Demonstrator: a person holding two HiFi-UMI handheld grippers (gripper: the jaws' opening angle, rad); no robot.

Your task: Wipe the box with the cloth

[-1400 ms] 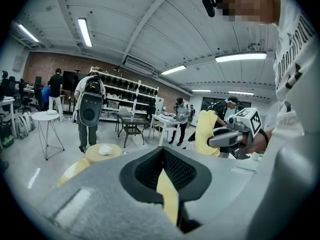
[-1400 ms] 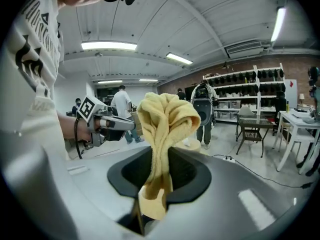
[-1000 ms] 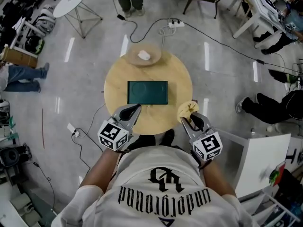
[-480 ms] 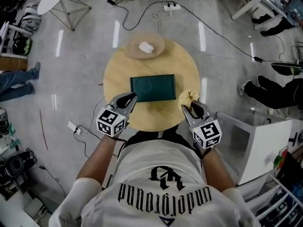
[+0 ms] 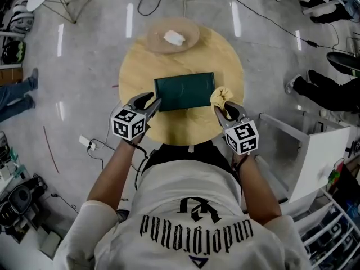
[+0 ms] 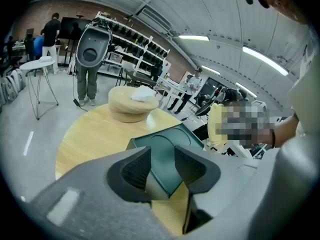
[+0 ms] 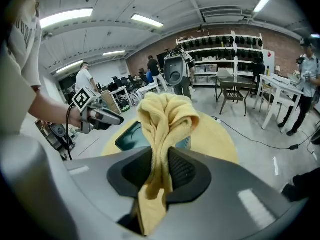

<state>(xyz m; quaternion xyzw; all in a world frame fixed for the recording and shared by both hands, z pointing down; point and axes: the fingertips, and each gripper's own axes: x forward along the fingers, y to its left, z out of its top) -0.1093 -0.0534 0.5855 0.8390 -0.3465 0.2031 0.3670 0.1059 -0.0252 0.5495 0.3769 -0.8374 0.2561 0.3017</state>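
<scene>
Left gripper (image 5: 149, 101) fingers have just been opening and are wide apart now, the green box (image 5: 184, 90) corner showing between them, ungripped. Right gripper (image 5: 227, 110) fingers are clenched on the yellow cloth (image 5: 220, 96).

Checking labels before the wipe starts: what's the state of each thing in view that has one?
box: closed, flat on the table, not held.
cloth: bunched, beside the box's right end.
left gripper: open, jaws have just been opening; the box's near corner shows in the gap, pads not pressing it.
right gripper: shut on the cloth.
dish: upright at the table's far edge, white lump inside.
</scene>
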